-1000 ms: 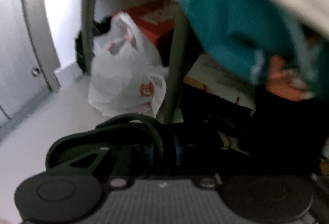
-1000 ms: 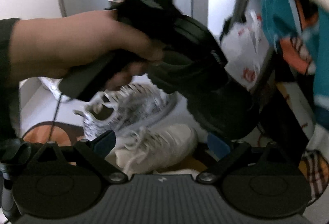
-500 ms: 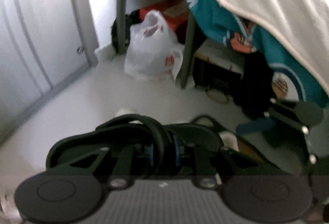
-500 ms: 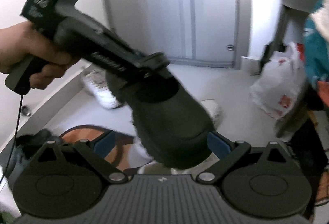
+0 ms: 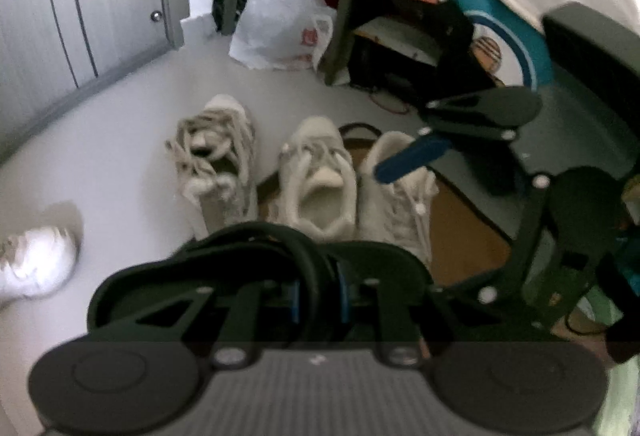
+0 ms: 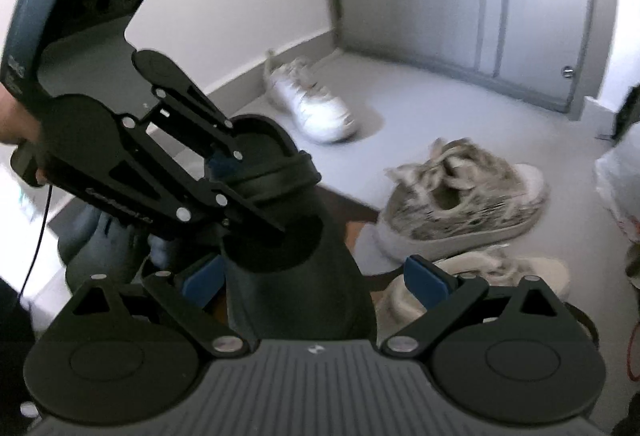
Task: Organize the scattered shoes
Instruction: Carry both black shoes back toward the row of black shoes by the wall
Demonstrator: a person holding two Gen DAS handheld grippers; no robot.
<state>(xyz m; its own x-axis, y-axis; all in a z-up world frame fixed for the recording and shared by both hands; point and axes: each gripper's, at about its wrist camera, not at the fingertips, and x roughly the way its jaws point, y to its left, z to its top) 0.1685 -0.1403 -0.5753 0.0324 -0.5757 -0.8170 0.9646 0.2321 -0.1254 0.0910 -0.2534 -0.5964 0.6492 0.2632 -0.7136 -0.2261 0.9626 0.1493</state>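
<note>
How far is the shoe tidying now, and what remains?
Roughly midway. Done: three pale sneakers stand side by side, toes toward the plastic bag. In hand: the left claw is shut on the strap of a black sandal, held in the air. The right claw is open, empty. Left: one white sneaker lies alone by the wall.

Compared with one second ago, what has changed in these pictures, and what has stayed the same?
The left gripper has carried the black sandal away from the plastic bag and the desk, and it now hangs over three pale sneakers on the floor. The right gripper has swung round toward the closet doors. Unchanged: the left fingers still clamp the sandal's strap, and the right gripper stays open and empty.
</note>
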